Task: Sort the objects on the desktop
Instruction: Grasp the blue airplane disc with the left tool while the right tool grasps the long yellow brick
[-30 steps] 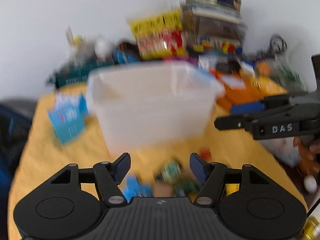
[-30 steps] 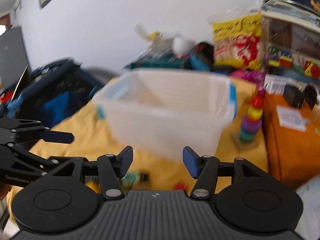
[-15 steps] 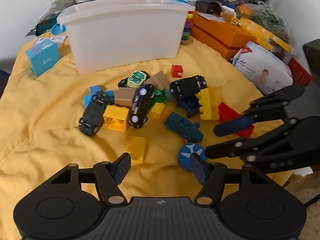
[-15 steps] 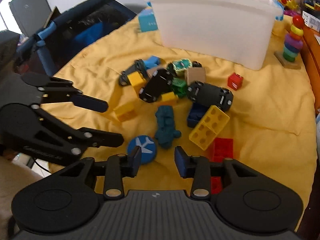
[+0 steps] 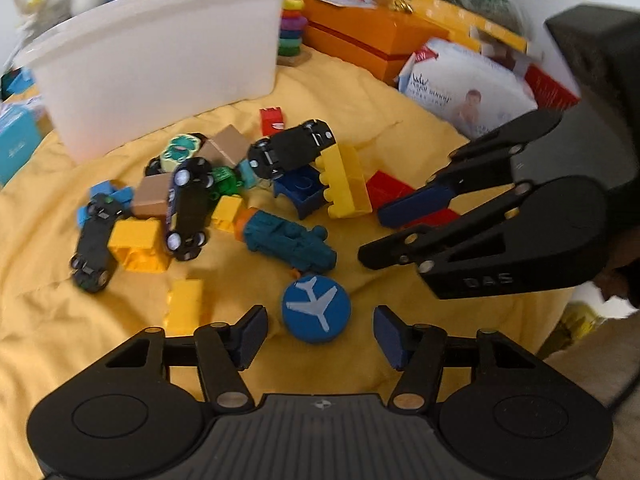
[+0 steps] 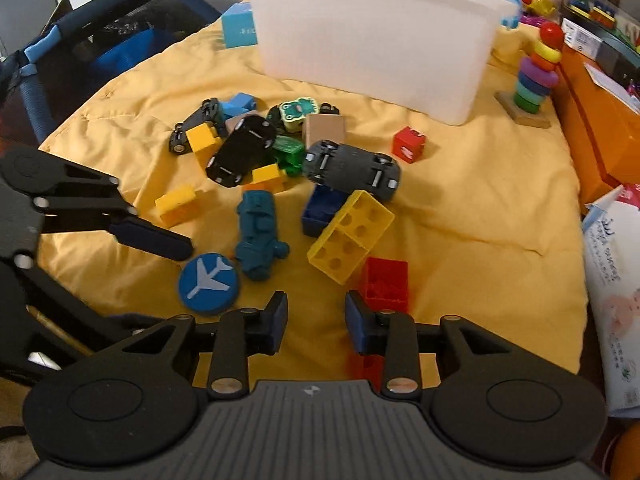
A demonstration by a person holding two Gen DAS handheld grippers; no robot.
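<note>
Left tool (image 5: pixel 320 330) (jaws wide) flanks blue disc (image 5: pixel 316 309).

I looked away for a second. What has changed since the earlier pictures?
Both grippers tipped down from the white bin and closed in on the toys. The left gripper now hangs open over the blue airplane disc; the right gripper is open near the red brick. Nothing grasped; toys unmoved.

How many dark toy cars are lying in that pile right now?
3: left car at the pile's edge, middle car in the centre, right car beside the big yellow brick. All are wheels-up. More may be buried.
</note>
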